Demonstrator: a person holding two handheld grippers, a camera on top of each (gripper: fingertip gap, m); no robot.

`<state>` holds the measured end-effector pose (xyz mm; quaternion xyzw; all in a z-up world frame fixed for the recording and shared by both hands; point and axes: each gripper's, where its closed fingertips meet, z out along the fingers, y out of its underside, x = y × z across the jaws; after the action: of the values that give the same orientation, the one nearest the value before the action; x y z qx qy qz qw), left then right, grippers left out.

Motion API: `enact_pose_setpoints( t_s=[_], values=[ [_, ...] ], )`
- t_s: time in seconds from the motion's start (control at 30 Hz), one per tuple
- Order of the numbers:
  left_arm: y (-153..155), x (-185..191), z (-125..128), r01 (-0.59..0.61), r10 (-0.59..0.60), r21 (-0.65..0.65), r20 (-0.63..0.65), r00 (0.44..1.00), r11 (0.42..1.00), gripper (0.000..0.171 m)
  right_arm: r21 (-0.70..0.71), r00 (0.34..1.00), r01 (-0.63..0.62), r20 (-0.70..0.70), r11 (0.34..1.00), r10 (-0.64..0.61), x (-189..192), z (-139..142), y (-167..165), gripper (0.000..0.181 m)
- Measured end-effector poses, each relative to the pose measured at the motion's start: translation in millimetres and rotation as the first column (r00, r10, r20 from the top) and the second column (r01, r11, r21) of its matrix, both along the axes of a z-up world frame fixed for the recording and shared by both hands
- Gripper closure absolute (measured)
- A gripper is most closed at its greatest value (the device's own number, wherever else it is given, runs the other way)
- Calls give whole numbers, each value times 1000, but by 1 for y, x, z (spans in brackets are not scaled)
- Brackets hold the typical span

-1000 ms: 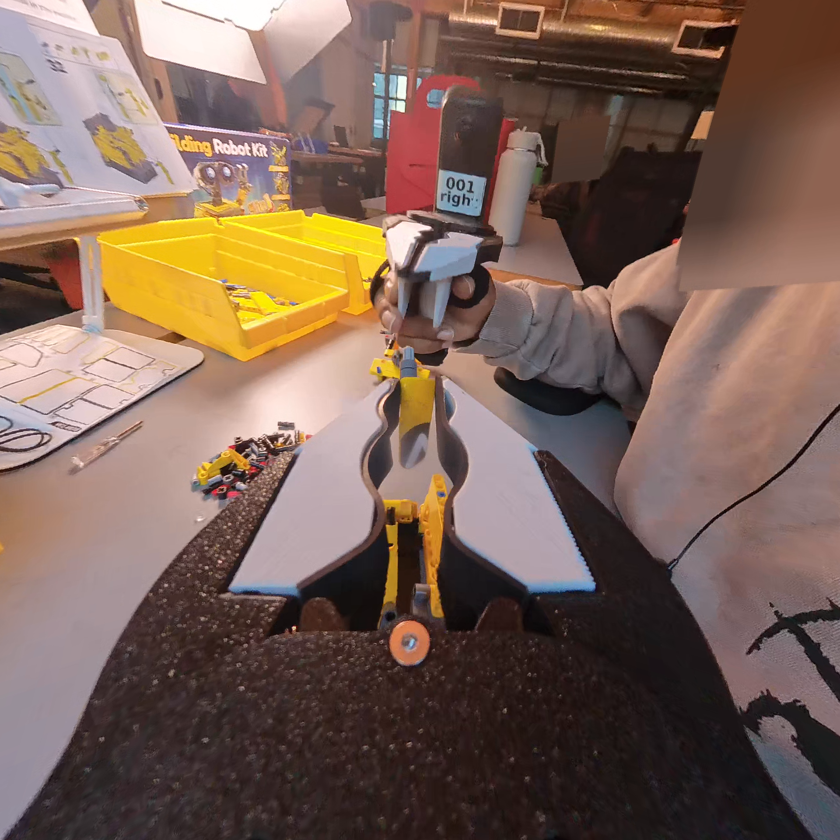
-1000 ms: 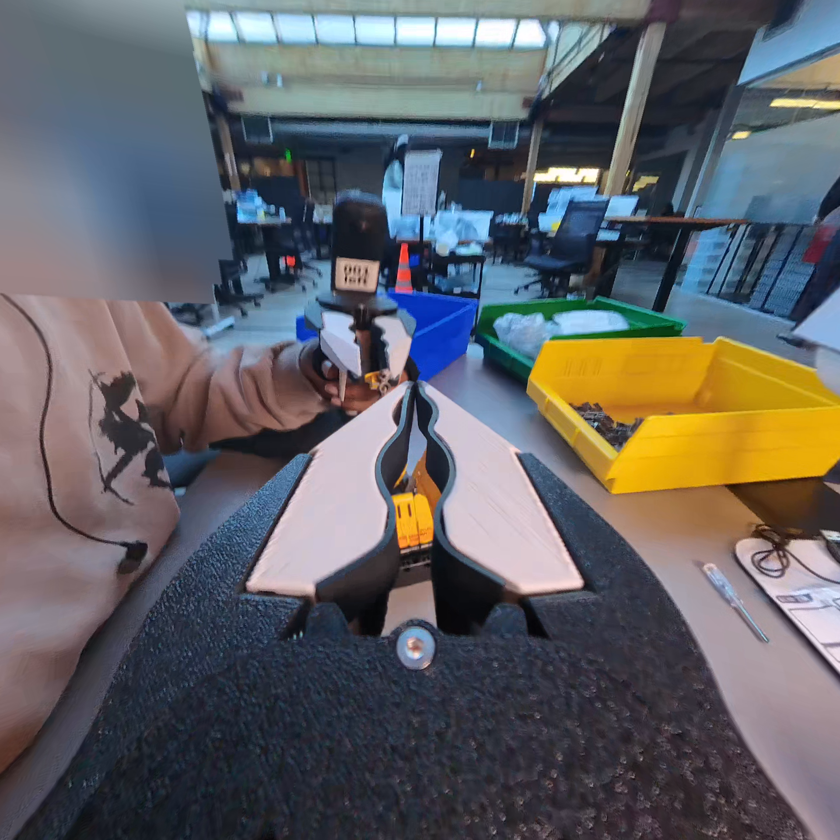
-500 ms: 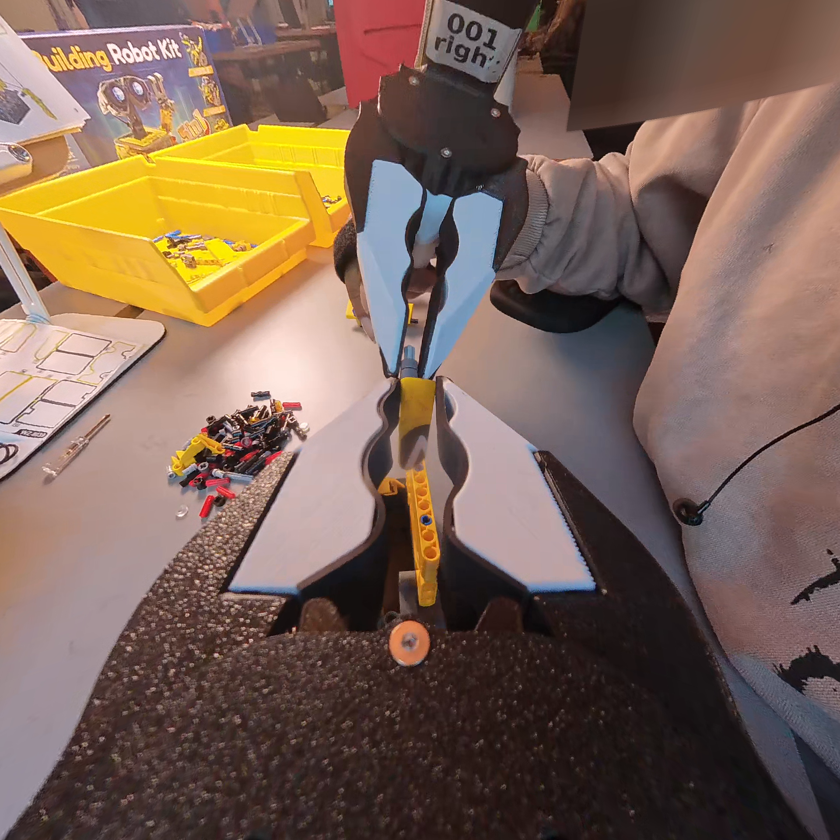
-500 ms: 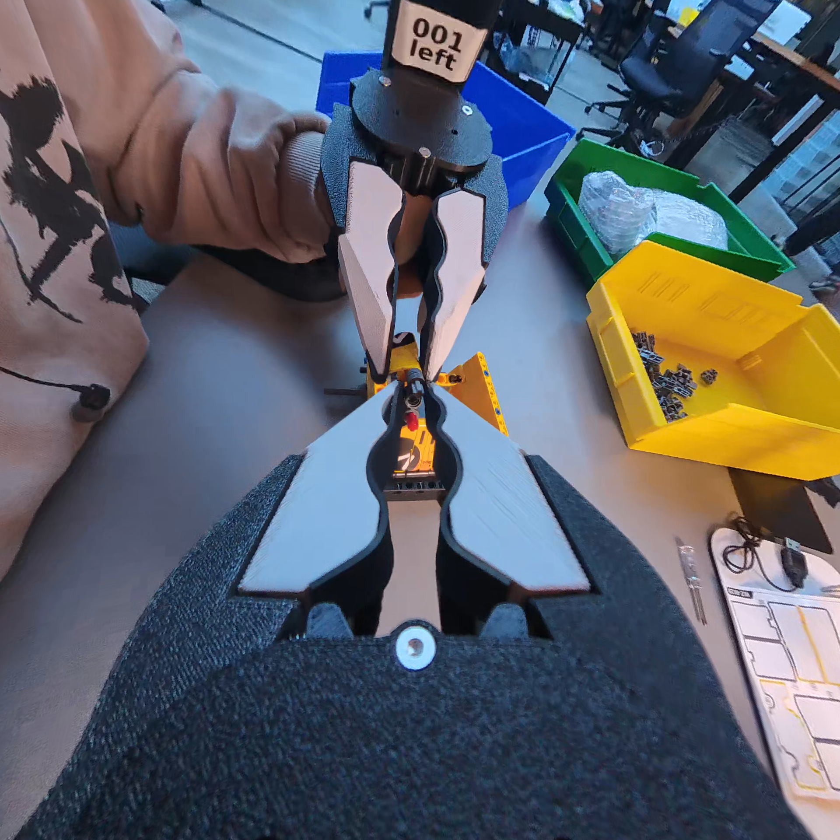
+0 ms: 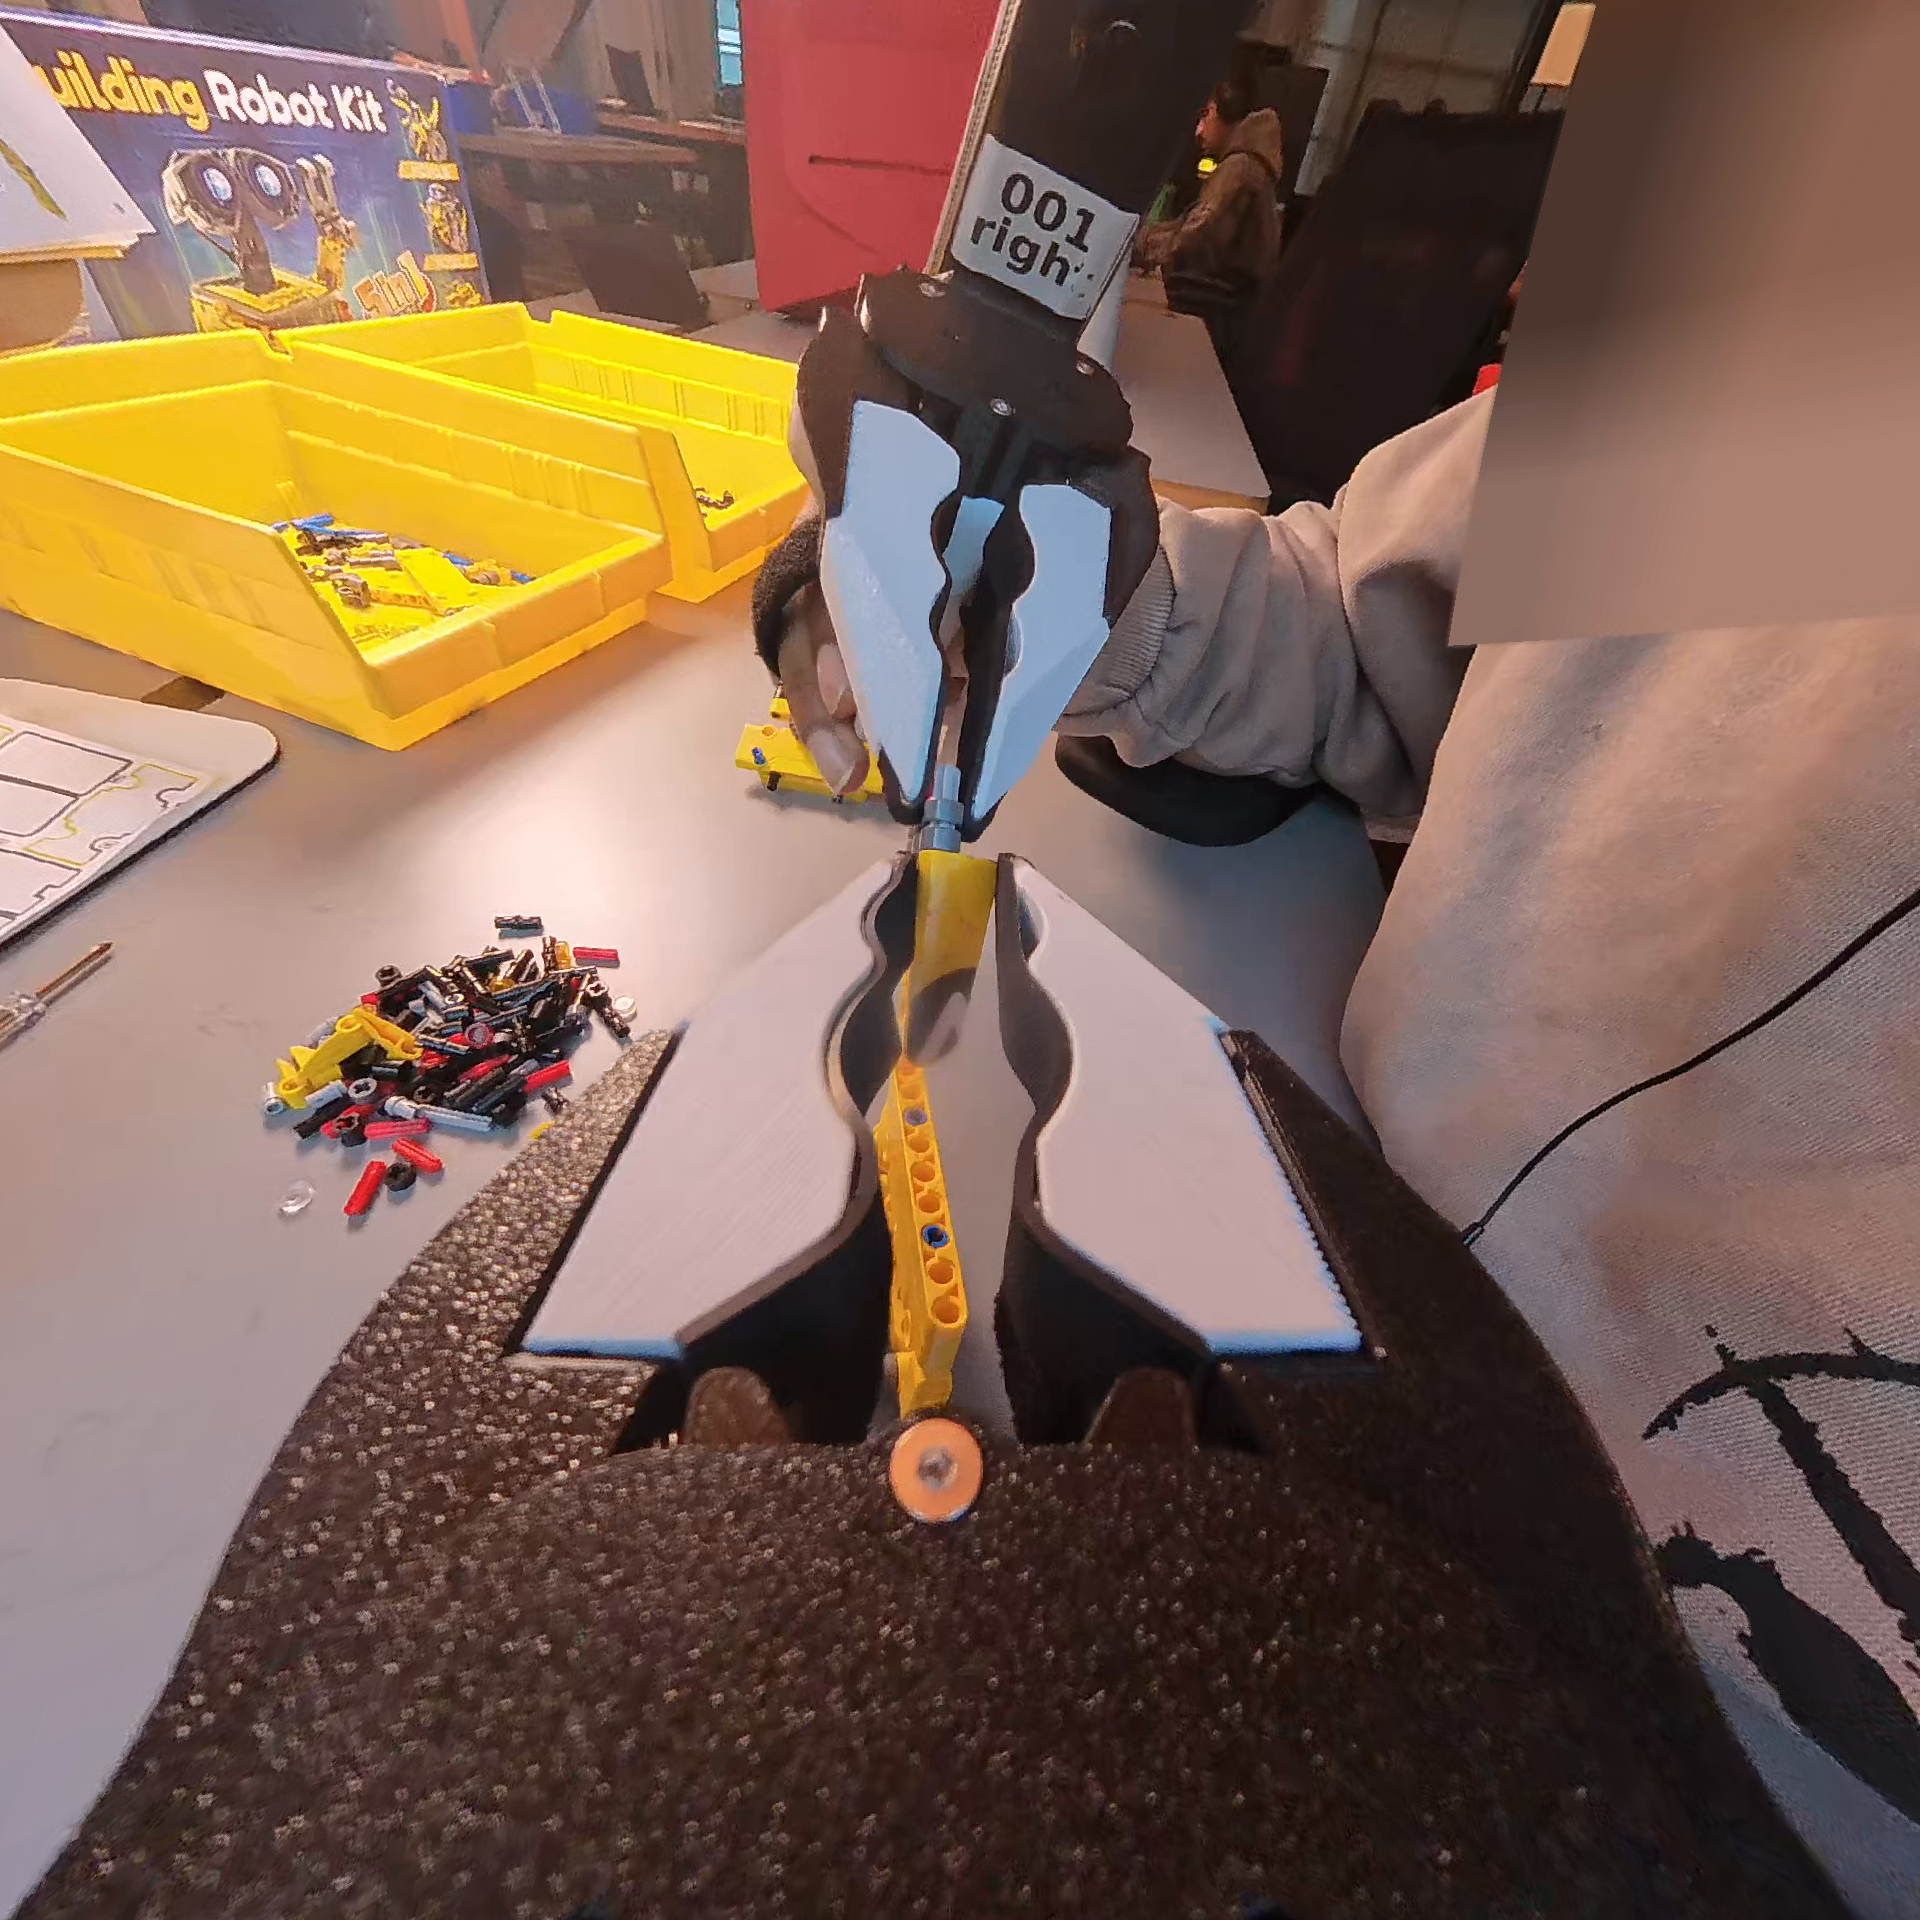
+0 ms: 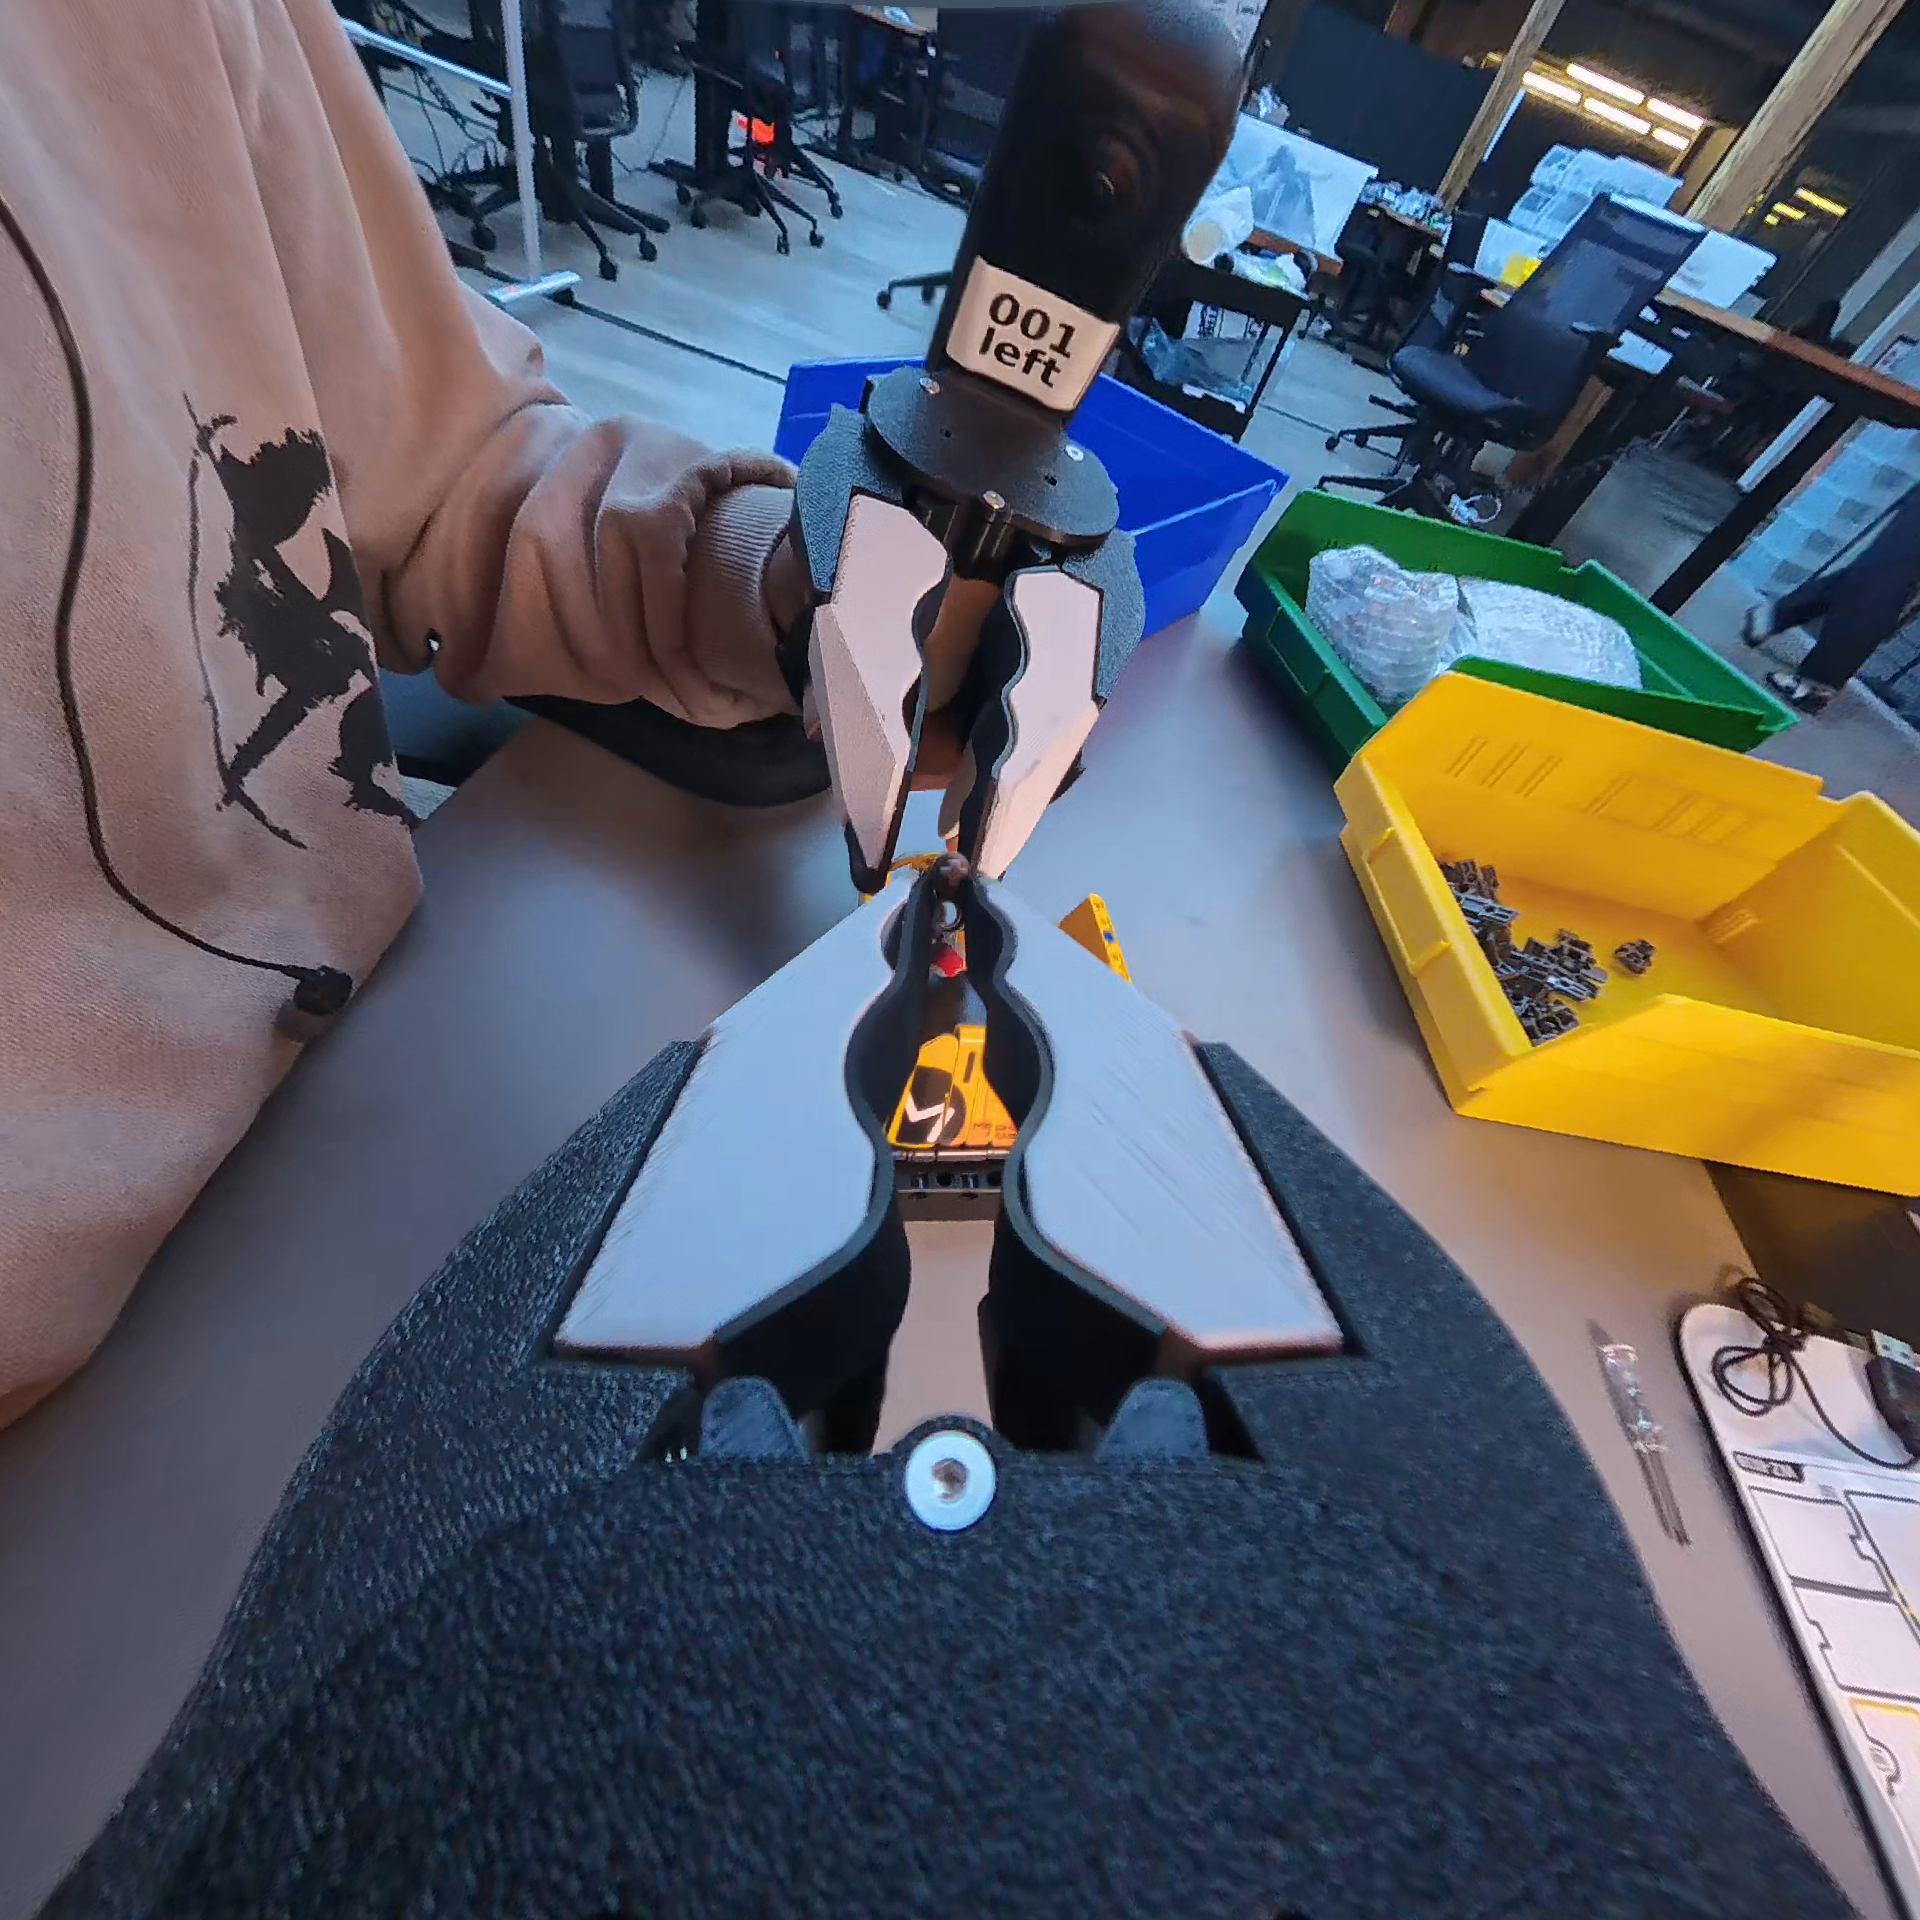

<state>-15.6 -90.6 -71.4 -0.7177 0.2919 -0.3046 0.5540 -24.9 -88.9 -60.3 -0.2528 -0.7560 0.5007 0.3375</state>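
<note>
Since half a second ago we have drawn the two grippers slightly apart and lifted the view, so more of the grey table shows behind the right gripper. We take the yellow beam as our landmark: a long, holed building-kit piece that our left gripper clamps near the beam's far end, the rest running back between the fingers toward the camera. At that far end, tip to tip with us, the right gripper is closed on a small grey pin that touches, or almost touches, the end of the beam — we cannot tell whether it is seated. From the right wrist view the pin is dark and tiny at our fingertips. To the left of the beam lies a loose pile of small parts; beyond that stand the yellow bins, and just beyond the beam's far end, behind the right gripper, lies a yellow assembly. The risks, as we judge them: the pin is held by very little, so a sideways push may flick it out of the grip onto the table; and the beam, pinched at one end only, may pivot between the fingers if pressed off-axis.
</note>
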Motion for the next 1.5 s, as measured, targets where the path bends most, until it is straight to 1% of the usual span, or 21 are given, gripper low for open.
enact_pose_setpoints(
  t_s=[0.03, 0.07, 0.1, 0.13, 0.17, 0.2, 0.27, 0.33, 0.37, 0.43, 0.5, 0.63, 0.7, 0.83, 1.03, 1.1, 1.17, 1.3, 1.33, 1.4, 1.5],
  values=[
    [2, -6, -6, -29, 28, -18, -33, 999, 999, 159, -2, 1000, -3, -11, 1000, 3, 2, 4, 0, 181],
    [8, -28, -26, -122, 115, -44, -132, 985, 992, 159, -110, 995, -13, -104, 994, 1, 9, 33, 6, 181],
    [3, -34, -22, -103, 102, -80, -19, 995, 991, 159, -151, 988, 9, -151, 988, -33, 18, 59, 22, 181],
    [-1, -30, -7, -82, 84, -42, 41, 996, 996, 158, -20, 983, 71, -166, 997, -73, 22, 60, 32, 181],
    [0, -25, -2, -82, 82, 7, -14, 997, 997, 158, 33, 983, 82, -168, 996, -76, 23, 60, 28, 181],
    [2, -16, 4, -60, 61, 36, -22, 998, 998, 158, 27, 984, 73, -167, 997, -68, 21, 57, 19, 181],
    [6, -6, 2, -39, 43, 43, -83, 996, 998, 158, 58, 991, 82, -108, 995, -75, 11, 35, 16, 181],
    [5, -2, -3, -26, 31, 47, -105, 994, 999, 158, 98, 996, 82, -43, 992, -78, 7, 16, 18, 161],
    [4, 0, -7, -20, 25, 43, -110, 994, 999, 158, 113, 998, 60, 4, 992, -61, 7, 7, 14, 161],
    [2, 7, -14, 6, 1, 43, -147, 989, 999, 158, 162, 998, 27, 52, 986, -36, 7, -8, 6, 162],
    [0, 11, -19, 18, -9, 49, -191, 982, 999, 158, 220, 994, -4, 109, 976, -21, 8, -24, 1, 171],
    [-2, 14, -27, 29, -19, 37, -228, 973, 999, 158, 291, 991, -26, 135, 956, -14, 11, -32, -2, 174],
    [-2, 13, -27, 27, -19, 35, -229, 973, 999, 158, 320, 992, -26, 122, 947, -13, 11, -32, -3, 176],
    [-1, 14, -17, 21, -13, 44, -167, 986, 999, 157, 287, 997, -30, 73, 958, 9, 12, -19, -2, 177],
    [0, 12, -5, 5, 5, 88, -114, 993, 996, 157, 304, 1000, -2, -7, 953, 4, 11, -8, 0, 176],
    [-8, 13, -1, 57, -54, 79, -35, 998, 995, 157, 332, 998, -11, -49, 943, 29, 12, -6, -5, 176],
    [-16, 13, 1, 129, -130, 17, 82, 988, 991, 143, 377, 993, -8, -108, 926, 53, 14, -2, -10, 176],
    [-25, 20, 10, 211, -208, 2, 167, 964, 977, 151, 452, 976, -9, -192, 892, 107, 18, 5, -22, 175],
    [-26, 22, 12, 223, -221, 8, 159, 962, 975, 160, 464, 972, -9, -204, 886, 116, 19, 5, -26, 175],
    [-24, 21, 16, 180, -186, 61, 100, 978, 982, 163, 473, 967, 17, -231, 881, 105, 18, 8, -25, 175],
    [-13, 14, 18, 55, -48, 160, -45, 998, 986, 164, 344, 981, 58, -196, 937, 11, 13, 13, -12, 173]
  ],
)
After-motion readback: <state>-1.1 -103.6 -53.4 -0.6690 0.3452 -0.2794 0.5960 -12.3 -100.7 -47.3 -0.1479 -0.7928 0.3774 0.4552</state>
